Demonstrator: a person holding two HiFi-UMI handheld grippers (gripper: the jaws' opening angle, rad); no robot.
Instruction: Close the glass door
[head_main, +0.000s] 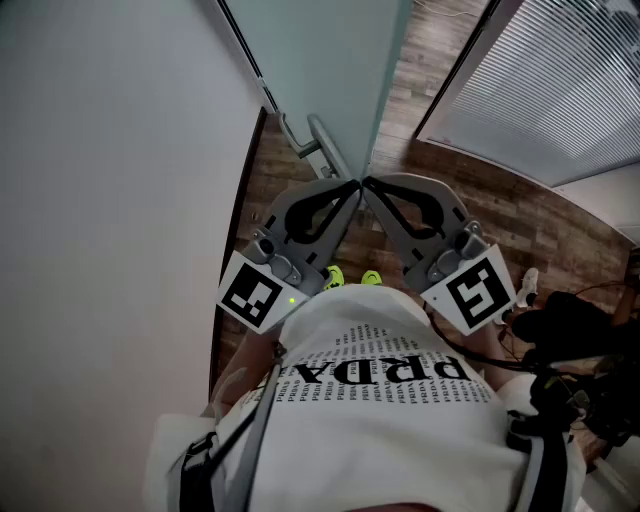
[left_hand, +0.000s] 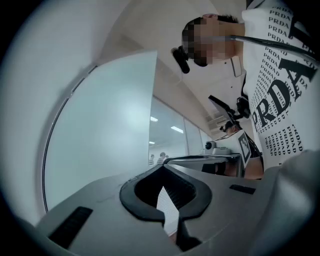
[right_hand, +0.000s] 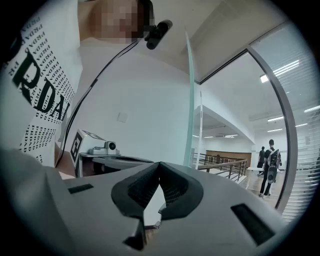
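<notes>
Up ahead, a frosted glass door (head_main: 320, 50) - swung open, near edge pointing this way, over a brown wood floor (head_main: 440, 50). On its left face, a silver lever handle (head_main: 305, 138). Right at the door's near edge, left gripper (head_main: 350, 187) and right gripper (head_main: 369, 187), tips side by side and nearly touching each other. Both claws pressed together - pinching nothing. Hard to tell whether either tip touches the glass. Off to the right, window blinds (head_main: 560, 80). To the left, a plain white wall (head_main: 110, 150).
</notes>
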